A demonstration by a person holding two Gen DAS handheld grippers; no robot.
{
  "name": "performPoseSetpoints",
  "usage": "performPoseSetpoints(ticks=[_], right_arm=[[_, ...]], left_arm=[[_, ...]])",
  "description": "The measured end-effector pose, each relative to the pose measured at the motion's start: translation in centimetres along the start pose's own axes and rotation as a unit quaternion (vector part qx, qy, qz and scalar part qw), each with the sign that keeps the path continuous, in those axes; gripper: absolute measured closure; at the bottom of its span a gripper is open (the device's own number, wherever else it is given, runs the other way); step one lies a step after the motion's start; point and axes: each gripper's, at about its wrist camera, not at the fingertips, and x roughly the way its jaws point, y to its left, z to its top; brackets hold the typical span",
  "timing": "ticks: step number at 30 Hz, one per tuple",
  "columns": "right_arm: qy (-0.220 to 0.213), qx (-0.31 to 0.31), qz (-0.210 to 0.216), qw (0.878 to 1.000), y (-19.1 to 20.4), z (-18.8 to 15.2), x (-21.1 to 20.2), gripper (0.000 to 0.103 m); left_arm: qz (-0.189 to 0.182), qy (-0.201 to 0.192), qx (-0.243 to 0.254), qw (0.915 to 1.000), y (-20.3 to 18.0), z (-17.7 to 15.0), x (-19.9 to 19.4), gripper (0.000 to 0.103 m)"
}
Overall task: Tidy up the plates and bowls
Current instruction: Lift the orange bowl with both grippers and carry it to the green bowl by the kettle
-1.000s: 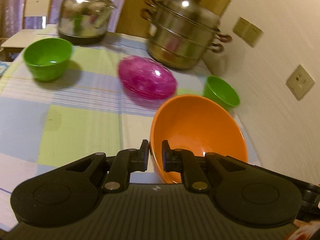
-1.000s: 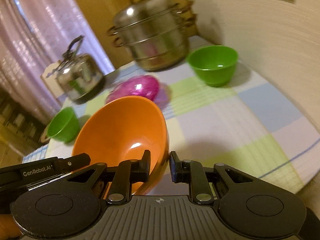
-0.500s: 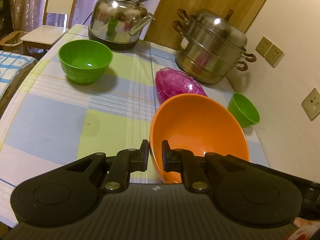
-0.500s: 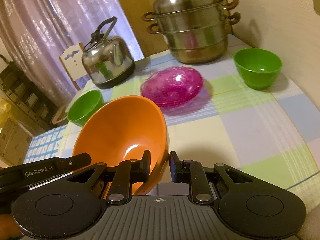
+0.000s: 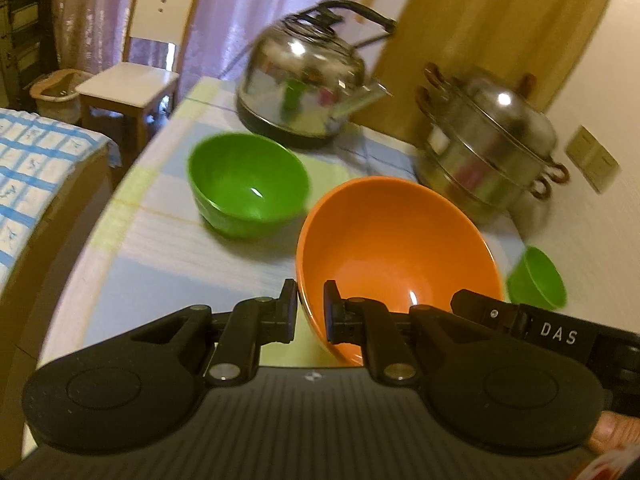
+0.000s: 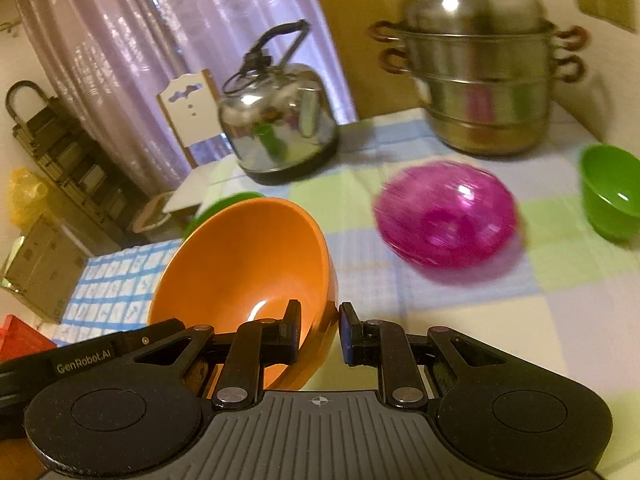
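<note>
A large orange bowl (image 5: 396, 248) (image 6: 244, 264) hangs tilted above the table, held from both sides. My left gripper (image 5: 310, 306) is shut on its near-left rim. My right gripper (image 6: 320, 330) is shut on the opposite rim. A big green bowl (image 5: 248, 190) stands on the table just left of the orange one; only its rim (image 6: 228, 204) peeks out behind the orange bowl in the right wrist view. A pink glass plate (image 6: 448, 216) lies mid-table. A second green bowl (image 5: 536, 276) (image 6: 612, 196) sits near the wall.
A steel kettle (image 5: 304, 76) (image 6: 276, 120) and a stacked steamer pot (image 5: 488, 152) (image 6: 480, 68) stand at the back of the checked tablecloth (image 5: 160, 248). A white chair (image 5: 140, 68) and a blue-checked cloth (image 5: 36, 176) lie beyond the table's left edge. The wall (image 5: 600, 220) bounds the right side.
Both grippers have carried the orange bowl leftward across the table, away from the pink plate and the wall and up beside the big green bowl. The grips are unchanged.
</note>
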Motion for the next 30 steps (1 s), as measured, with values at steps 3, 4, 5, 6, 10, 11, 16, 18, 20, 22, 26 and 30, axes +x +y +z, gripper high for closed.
performPoseSetpoints(ticks=[3, 4, 5, 6, 10, 11, 16, 18, 20, 22, 26, 30], right_arm=[[0.006, -0.006, 0.013, 1.000, 1.4, 2.0, 2.5, 0.083], [0.009, -0.007, 0.017, 1.000, 1.8, 2.7, 3.5, 0.083], [0.013, -0.007, 0.021, 1.000, 2.1, 3.4, 4.4, 0.083], [0.016, -0.008, 0.024, 1.000, 2.3, 4.0, 5.2, 0.083], [0.024, -0.019, 0.035, 0.999, 3.3, 6.4, 8.6, 0.083], [0.026, -0.021, 0.037, 0.999, 3.6, 6.8, 9.4, 0.083], [0.042, -0.021, 0.052, 0.998, 4.0, 8.6, 13.5, 0.083], [0.053, -0.015, 0.059, 0.997, 3.9, 9.1, 15.3, 0.083], [0.066, -0.008, 0.063, 0.996, 3.8, 9.5, 16.7, 0.083], [0.071, -0.014, 0.063, 0.995, 3.9, 9.6, 17.8, 0.083], [0.083, -0.023, 0.062, 0.994, 4.0, 9.5, 19.5, 0.083], [0.093, -0.031, 0.058, 0.994, 4.1, 8.8, 20.4, 0.083]], left_arm=[[0.015, -0.005, -0.006, 0.9999, 1.4, 2.3, 1.2, 0.092], [0.019, -0.007, -0.009, 0.9998, 1.9, 3.1, 1.7, 0.092], [0.022, -0.007, -0.011, 0.9997, 2.3, 3.8, 2.2, 0.092], [0.024, -0.008, -0.016, 0.9996, 2.7, 4.5, 2.6, 0.092], [0.033, -0.009, -0.028, 0.9990, 4.5, 7.2, 4.7, 0.092], [0.037, -0.009, -0.027, 0.9989, 4.8, 7.7, 5.2, 0.092], [0.059, -0.009, -0.020, 0.9980, 6.2, 10.0, 7.8, 0.092], [0.067, -0.008, -0.019, 0.9976, 6.6, 10.5, 8.8, 0.092], [0.076, -0.006, -0.015, 0.9970, 6.9, 10.7, 9.8, 0.092], [0.081, -0.005, -0.014, 0.9966, 7.2, 10.9, 10.6, 0.091], [0.087, 0.001, -0.021, 0.9960, 8.0, 10.8, 12.1, 0.092], [0.093, 0.005, -0.015, 0.9955, 8.3, 10.5, 13.0, 0.092]])
